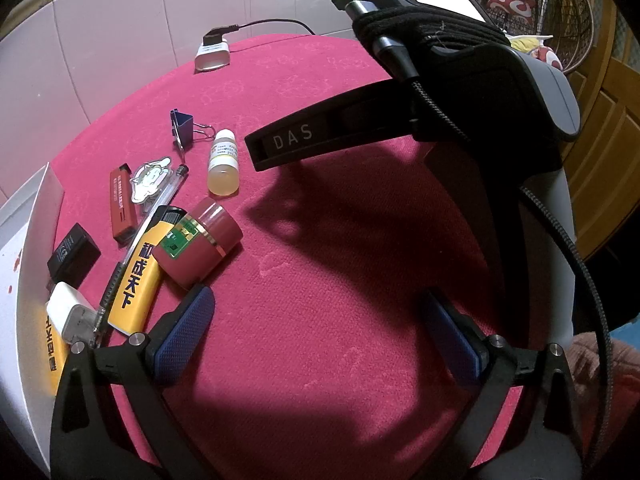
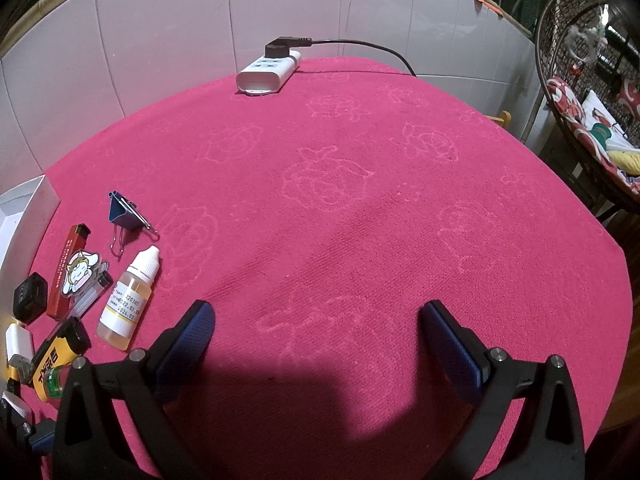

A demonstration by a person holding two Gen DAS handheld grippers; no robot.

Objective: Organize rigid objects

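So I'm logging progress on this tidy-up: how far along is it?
Barely begun. Nothing looks sorted: the dropper bottle, binder clip, red jar, yellow lighter and red lighter lie loose on the cloth beside the white box. Nothing is in hand: the left gripper and right gripper are open and empty. All still need placing.
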